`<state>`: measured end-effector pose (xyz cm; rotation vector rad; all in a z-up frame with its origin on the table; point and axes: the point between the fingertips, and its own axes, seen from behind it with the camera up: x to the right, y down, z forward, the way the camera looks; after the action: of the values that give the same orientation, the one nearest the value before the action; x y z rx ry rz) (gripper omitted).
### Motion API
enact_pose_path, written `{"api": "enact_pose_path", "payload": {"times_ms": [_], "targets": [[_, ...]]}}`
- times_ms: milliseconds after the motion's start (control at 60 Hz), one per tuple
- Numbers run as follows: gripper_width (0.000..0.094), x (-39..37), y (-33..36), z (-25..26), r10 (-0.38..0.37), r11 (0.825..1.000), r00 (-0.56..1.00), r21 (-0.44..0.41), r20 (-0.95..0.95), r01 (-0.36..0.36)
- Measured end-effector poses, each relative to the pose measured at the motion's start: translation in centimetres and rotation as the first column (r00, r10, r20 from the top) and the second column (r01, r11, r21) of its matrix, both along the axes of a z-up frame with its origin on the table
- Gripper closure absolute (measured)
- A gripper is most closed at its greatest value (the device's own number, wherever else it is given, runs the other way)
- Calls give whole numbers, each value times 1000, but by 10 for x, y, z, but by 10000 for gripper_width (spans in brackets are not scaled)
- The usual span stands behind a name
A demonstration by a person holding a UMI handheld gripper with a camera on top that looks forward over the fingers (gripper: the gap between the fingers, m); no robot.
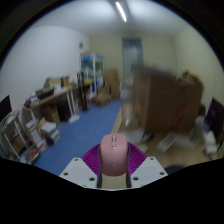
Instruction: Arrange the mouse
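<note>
A pink computer mouse (113, 157) sits between the two fingers of my gripper (113, 166), raised in the air well above the floor. Both magenta pads (92, 160) press against its sides. The mouse points forward into the room, its scroll wheel at its far end. The rear of the mouse is hidden by the gripper body.
The view looks across a room. A large stack of cardboard boxes (165, 100) stands ahead on the right. Shelves and cluttered desks (50, 105) line the left wall. A blue floor (85, 125) runs between them. A dark monitor (215, 115) is at the far right.
</note>
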<state>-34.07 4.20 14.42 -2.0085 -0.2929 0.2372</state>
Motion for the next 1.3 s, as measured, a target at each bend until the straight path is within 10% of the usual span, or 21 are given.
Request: {"api": "enact_pose_path", "payload": {"times_ms": [83, 183, 583, 683, 817, 900, 1183, 1300], "targets": [[617, 62, 3, 99, -46, 981, 999, 187, -8, 46], [618, 147, 6, 122, -107, 971, 994, 211, -32, 112], [563, 259, -43, -159, -104, 970, 991, -212, 87, 121], [607, 259, -42, -160, -118, 967, 992, -219, 54, 127], [420, 258, -42, -160, -106, 952, 990, -278, 89, 127], [33, 254, -52, -151, -154, 933, 987, -325, 37, 158], [95, 262, -155, -65, -348, 911, 937, -248, -36, 329], [95, 267, -212, -51, -453, 867, 886, -278, -93, 414]]}}
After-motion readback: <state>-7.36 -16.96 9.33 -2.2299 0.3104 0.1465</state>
